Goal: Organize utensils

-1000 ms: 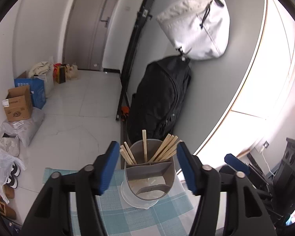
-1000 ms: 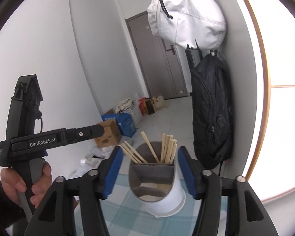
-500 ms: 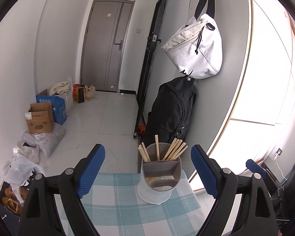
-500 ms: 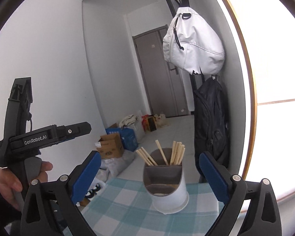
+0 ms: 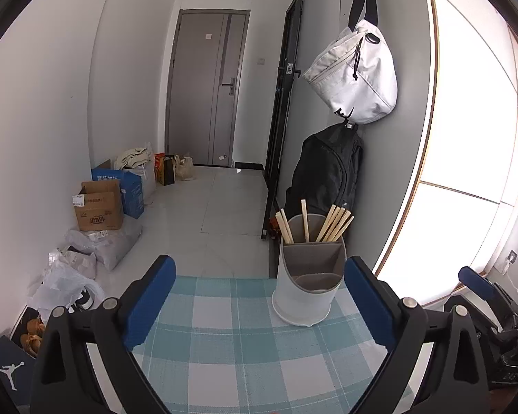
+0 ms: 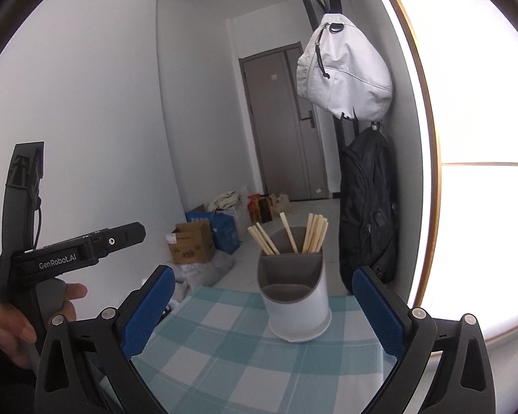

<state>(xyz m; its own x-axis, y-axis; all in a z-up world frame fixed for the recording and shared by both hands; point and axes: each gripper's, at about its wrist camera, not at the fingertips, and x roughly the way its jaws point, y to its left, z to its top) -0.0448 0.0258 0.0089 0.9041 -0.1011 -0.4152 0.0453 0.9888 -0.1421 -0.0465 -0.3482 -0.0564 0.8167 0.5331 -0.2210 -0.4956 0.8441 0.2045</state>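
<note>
on the checked cloth (image 5: 231,355) stands the holder (image 5: 307,283) with chopsticks (image 5: 331,224) in its rear compartment, beyond the opening, empty left gripper (image 5: 259,303) and the wide-open, empty right gripper (image 6: 264,314).

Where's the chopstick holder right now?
The holder stands upright on the checked cloth near its far edge, right of centre in both wrist views, in front of the black backpack, clear of both claws.
</note>
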